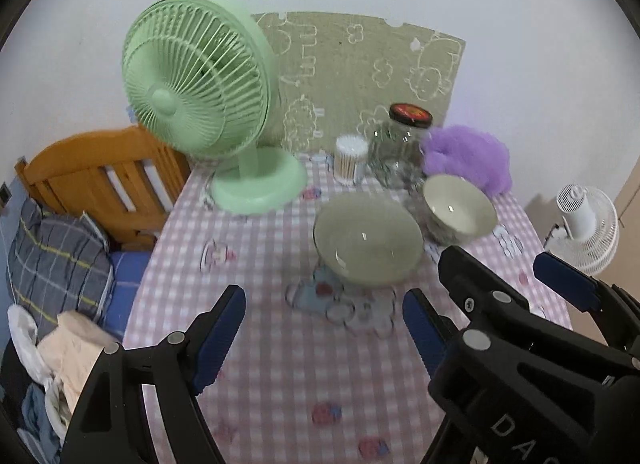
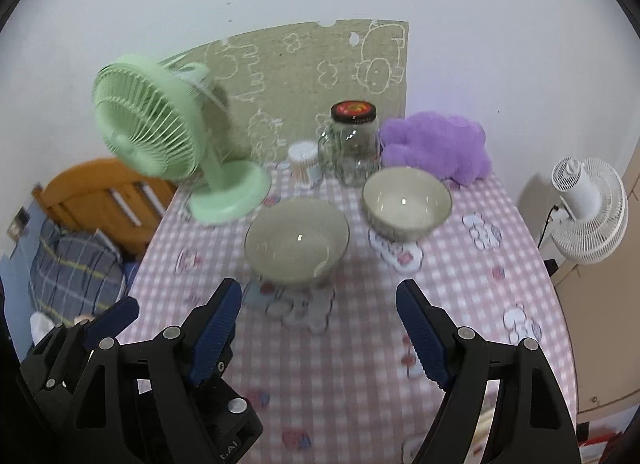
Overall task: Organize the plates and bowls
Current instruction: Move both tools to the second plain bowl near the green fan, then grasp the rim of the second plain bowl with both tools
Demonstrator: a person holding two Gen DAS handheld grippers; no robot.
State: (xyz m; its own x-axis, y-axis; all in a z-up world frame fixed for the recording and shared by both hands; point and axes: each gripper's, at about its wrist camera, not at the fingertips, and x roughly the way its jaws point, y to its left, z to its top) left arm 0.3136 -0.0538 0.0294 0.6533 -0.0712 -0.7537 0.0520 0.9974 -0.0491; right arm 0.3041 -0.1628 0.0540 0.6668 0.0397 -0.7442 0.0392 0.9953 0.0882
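Observation:
Two pale green bowls stand on the pink checked tablecloth [image 1: 256, 376]. The larger bowl [image 1: 367, 240] [image 2: 297, 240] is nearer me. The smaller bowl [image 1: 459, 207] [image 2: 407, 202] stands behind it to the right. My left gripper [image 1: 324, 328] is open and empty, above the cloth in front of the larger bowl. My right gripper [image 2: 318, 330] is open and empty, also in front of the larger bowl. The right gripper shows at the right of the left wrist view [image 1: 492, 292]. The left gripper shows at the lower left of the right wrist view [image 2: 112, 318].
A green table fan [image 1: 200, 87] [image 2: 152, 131] stands at the back left. A cotton swab tub [image 1: 351, 159], a glass jar with a dark lid [image 1: 400, 147] and a purple plush [image 1: 468, 155] line the back. A wooden bed [image 1: 100, 179] lies left, a white fan [image 2: 588, 207] right.

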